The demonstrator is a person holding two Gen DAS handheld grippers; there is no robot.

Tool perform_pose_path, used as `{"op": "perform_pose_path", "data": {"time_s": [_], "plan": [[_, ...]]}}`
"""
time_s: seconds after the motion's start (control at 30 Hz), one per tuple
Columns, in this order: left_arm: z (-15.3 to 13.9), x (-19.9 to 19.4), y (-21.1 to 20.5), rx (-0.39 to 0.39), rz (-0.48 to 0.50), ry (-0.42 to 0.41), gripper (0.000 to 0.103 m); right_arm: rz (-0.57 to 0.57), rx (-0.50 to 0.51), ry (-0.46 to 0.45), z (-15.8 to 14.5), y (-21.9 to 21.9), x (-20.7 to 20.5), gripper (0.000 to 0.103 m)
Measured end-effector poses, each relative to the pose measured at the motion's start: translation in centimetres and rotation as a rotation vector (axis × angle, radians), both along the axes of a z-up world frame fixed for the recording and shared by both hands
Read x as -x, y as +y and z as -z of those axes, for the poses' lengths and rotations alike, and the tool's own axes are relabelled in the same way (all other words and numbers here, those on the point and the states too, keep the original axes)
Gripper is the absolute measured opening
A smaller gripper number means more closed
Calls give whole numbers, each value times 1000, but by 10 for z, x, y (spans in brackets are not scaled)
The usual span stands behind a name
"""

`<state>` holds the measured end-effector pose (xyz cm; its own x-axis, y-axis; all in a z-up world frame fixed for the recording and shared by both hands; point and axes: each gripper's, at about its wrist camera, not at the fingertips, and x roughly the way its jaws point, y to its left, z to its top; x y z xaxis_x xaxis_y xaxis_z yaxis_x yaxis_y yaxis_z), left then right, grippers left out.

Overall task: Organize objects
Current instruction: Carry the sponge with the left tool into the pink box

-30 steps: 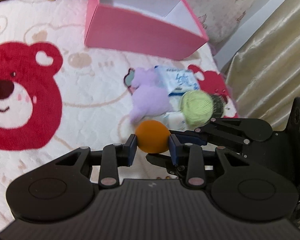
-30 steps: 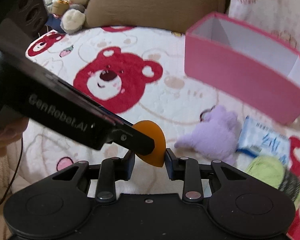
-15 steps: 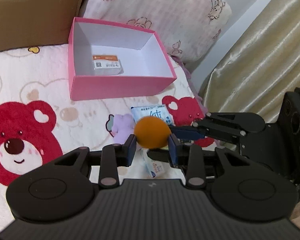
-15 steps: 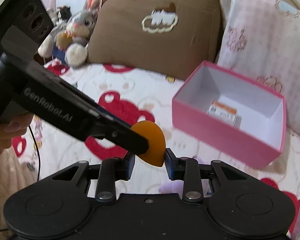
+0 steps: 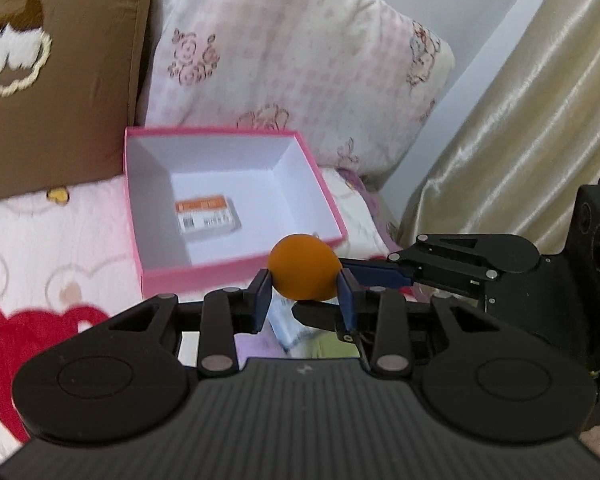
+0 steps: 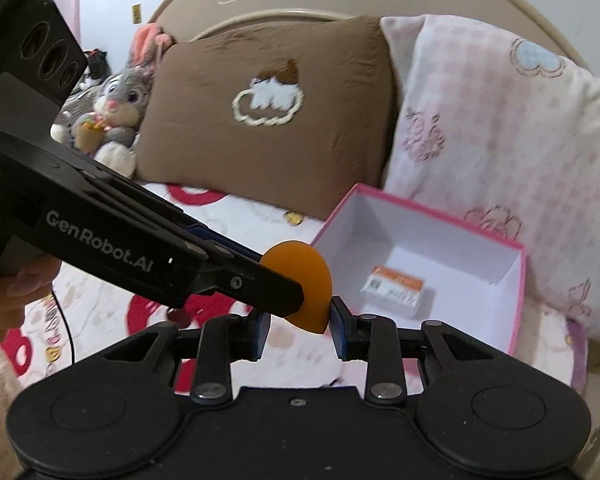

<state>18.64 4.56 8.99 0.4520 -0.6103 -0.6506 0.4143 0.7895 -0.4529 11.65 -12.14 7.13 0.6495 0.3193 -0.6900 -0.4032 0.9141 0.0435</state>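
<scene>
Big bed (image 5: 40, 240) with the bear blanket, open pink box (image 5: 236, 264) near the pillows, a small carton (image 5: 206, 220) inside. Both tongs, left (image 5: 303, 294) and right (image 6: 298, 326), are clamped on one orange egg-shaped sponge (image 5: 304, 272), up in the air just before the box.

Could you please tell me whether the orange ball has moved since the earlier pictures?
Yes. Held by both grippers, the orange ball has risen off the bedspread towards the pink box, now sitting just before its near wall.

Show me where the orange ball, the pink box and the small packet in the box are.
orange ball (image 5: 304, 268): left wrist view, middle of its front.
pink box (image 5: 204, 278): left wrist view, near outer wall.
packet (image 5: 206, 219): left wrist view, its label face, on the box floor.
</scene>
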Motion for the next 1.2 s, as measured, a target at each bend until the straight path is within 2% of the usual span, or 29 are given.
{"op": "perform_pose_path", "data": {"time_s": [0.07, 0.33, 0.67, 0.87, 1.07, 1.2], "plan": [[0, -16, -6, -8, -16, 22, 33, 26, -43, 32, 1, -6, -15, 36], [13, -83, -26, -53, -63, 47, 34, 98, -120, 56, 24, -26, -81, 36], [76, -162, -49, -75, -145, 138, 34, 136, -131, 152, 82, -45, -164, 36], [112, -204, -63, -119, -189, 126, 34, 119, -102, 141, 122, -49, -207, 36], [143, -234, -66, -105, -212, 157, 35, 146, -148, 205, 150, -61, -238, 36], [160, -243, -66, -96, -203, 198, 35, 114, -62, 241, 160, -53, -248, 36]]}}
